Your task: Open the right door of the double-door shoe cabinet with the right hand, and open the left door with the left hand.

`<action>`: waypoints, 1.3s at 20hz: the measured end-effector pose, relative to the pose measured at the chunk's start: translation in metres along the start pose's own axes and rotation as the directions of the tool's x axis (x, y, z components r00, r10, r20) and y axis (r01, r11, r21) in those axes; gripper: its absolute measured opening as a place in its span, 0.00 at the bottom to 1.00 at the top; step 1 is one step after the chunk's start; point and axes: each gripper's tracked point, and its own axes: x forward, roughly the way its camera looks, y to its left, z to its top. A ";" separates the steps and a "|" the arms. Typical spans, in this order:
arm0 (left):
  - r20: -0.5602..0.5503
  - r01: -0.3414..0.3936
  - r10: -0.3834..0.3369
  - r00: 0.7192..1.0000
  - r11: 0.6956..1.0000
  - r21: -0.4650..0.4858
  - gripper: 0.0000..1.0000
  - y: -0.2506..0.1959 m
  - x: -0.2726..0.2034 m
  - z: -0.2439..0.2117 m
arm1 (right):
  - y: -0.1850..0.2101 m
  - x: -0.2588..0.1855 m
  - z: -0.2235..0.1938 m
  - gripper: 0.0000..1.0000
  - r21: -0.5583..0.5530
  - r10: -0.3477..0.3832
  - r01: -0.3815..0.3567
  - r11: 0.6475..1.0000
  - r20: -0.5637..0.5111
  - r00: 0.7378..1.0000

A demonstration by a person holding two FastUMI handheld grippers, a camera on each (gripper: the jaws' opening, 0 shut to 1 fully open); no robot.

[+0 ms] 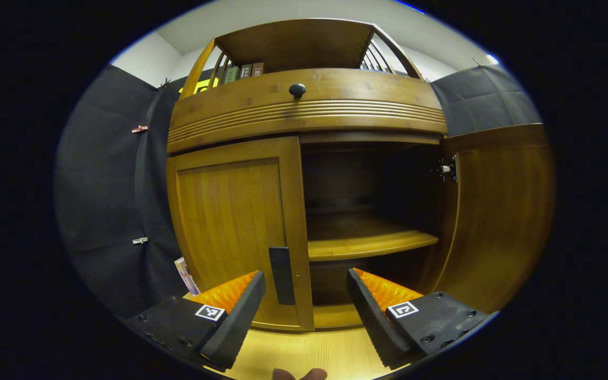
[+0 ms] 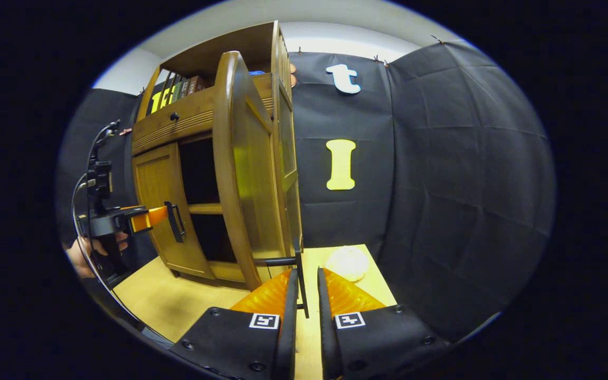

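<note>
The wooden shoe cabinet (image 1: 304,113) faces me in the left gripper view. Its left door (image 1: 230,221) is closed, with a dark upright handle (image 1: 282,274) at its inner edge. My left gripper (image 1: 304,303) is open, and that handle stands between its fingers, nearer the left one, without touching either. The right door (image 1: 499,211) is swung wide open, showing a bare shelf (image 1: 367,243). In the right gripper view the right door (image 2: 243,174) is seen edge-on, and my right gripper (image 2: 306,301) is shut on its dark handle (image 2: 298,264). The left gripper (image 2: 143,218) hovers at the left door handle (image 2: 175,221).
A drawer with a dark knob (image 1: 297,89) runs above the doors, and books (image 1: 243,71) stand on the top shelf. A pale round object (image 2: 347,262) lies on the light wooden floor (image 2: 177,301) right of the cabinet. A hand (image 2: 85,256) holds the left gripper.
</note>
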 end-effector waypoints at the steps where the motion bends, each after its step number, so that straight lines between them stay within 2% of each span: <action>1: -0.004 -0.010 0.010 1.000 1.000 -0.001 0.96 0.002 0.007 -0.002 | -0.002 0.000 0.000 0.24 -0.006 -0.003 0.003 1.000 0.002 1.000; 3: -0.013 -0.032 0.032 0.999 0.999 -0.008 0.96 0.008 0.021 -0.006 | -0.017 -0.009 0.005 0.54 -0.017 -0.042 0.043 0.999 0.037 0.998; 6: -0.030 -0.074 0.074 0.997 0.997 -0.024 0.96 0.024 0.043 -0.014 | -0.039 -0.006 0.005 1.00 0.022 -0.057 0.056 0.998 0.053 0.997; 7: -0.033 -0.088 0.087 0.996 0.996 -0.031 0.96 0.030 0.049 -0.018 | -0.047 -0.010 0.008 0.95 0.043 -0.070 0.068 0.997 0.061 0.996; 9: -0.037 -0.100 0.099 0.994 0.994 -0.039 0.95 0.038 0.062 -0.025 | -0.060 -0.009 0.017 1.00 0.061 -0.096 0.090 0.994 0.102 0.990; 11: -0.049 -0.098 0.095 0.994 0.994 -0.043 0.91 0.044 0.073 -0.034 | -0.065 -0.007 0.018 0.98 0.047 -0.106 0.102 0.994 0.112 0.988; 15: -0.074 -0.028 0.020 0.997 0.994 -0.107 0.71 0.036 0.089 -0.046 | -0.062 -0.006 0.014 1.00 0.066 -0.117 0.112 0.992 0.085 0.989; 16: -0.086 -0.021 0.011 0.996 0.994 -0.107 0.69 0.037 0.093 -0.050 | -0.061 -0.008 0.015 0.92 0.069 -0.121 0.116 0.991 0.084 0.989; 18: -0.105 -0.002 -0.008 0.994 0.995 -0.100 0.60 0.034 0.096 -0.054 | -0.060 -0.013 0.014 0.92 0.051 -0.136 0.132 0.990 0.080 0.987; 21: -0.110 0.020 -0.029 0.993 0.997 -0.081 0.37 0.036 0.097 -0.055 | -0.056 -0.026 0.017 0.92 0.034 -0.153 0.150 0.988 0.083 0.985; 22: -0.108 0.024 -0.031 0.994 0.997 -0.069 0.37 0.037 0.097 -0.054 | -0.055 -0.028 0.017 0.98 0.031 -0.162 0.160 0.987 0.084 0.983; 26: -0.111 0.025 -0.032 0.993 0.997 -0.068 0.34 0.037 0.091 -0.055 | -0.044 -0.049 0.016 0.98 0.028 -0.185 0.184 0.983 0.082 0.979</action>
